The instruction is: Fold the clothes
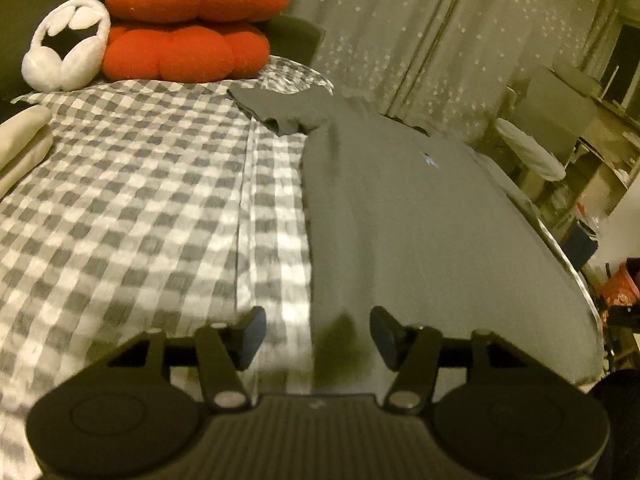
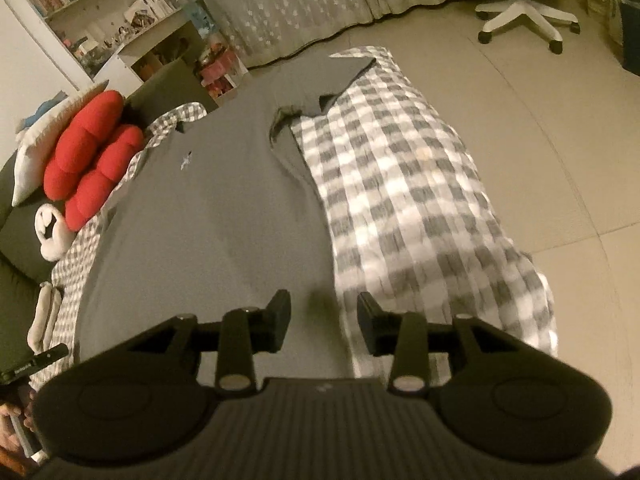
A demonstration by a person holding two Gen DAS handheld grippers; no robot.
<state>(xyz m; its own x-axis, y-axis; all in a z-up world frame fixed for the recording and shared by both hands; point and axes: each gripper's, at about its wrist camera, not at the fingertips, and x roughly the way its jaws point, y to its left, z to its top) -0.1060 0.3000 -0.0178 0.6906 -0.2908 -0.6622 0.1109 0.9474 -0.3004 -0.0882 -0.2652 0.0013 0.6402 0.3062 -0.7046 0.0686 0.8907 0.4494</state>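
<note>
Grey T-shirt [image 1: 420, 216] spread flat, front up, on bed with grey-and-white checked cover [image 1: 132, 200]; small pale emblem on chest. One short sleeve extended sideways onto the checked cover in left wrist view, hem slightly rumpled; opposite sleeve [image 2: 340, 76] likewise laid out toward far bed edge in right wrist view. Left claw [image 1: 318, 338] above lower hem zone at the shirt's side edge, jaws parted to a moderate gap, nothing between pads, no contact with cloth visible; dark shadow on fabric directly under the gap. Right claw [image 2: 324, 322] above the other side edge of the shirt near the hem, jaws parted somewhat narrower, gap empty, pads clear of cloth. Two red cushions [image 1: 192, 24] stacked at head of bed, white plush earmuffs [image 1: 66, 46] leaning beside them. Folded beige item [image 1: 22, 140] at left margin of bed. Curtain with small pale star pattern [image 1: 400, 28] behind bed. White swivel-chair base [image 2: 528, 20] on tiled floor, bookshelf [image 2: 80, 4] at far left of right wrist view.
</note>
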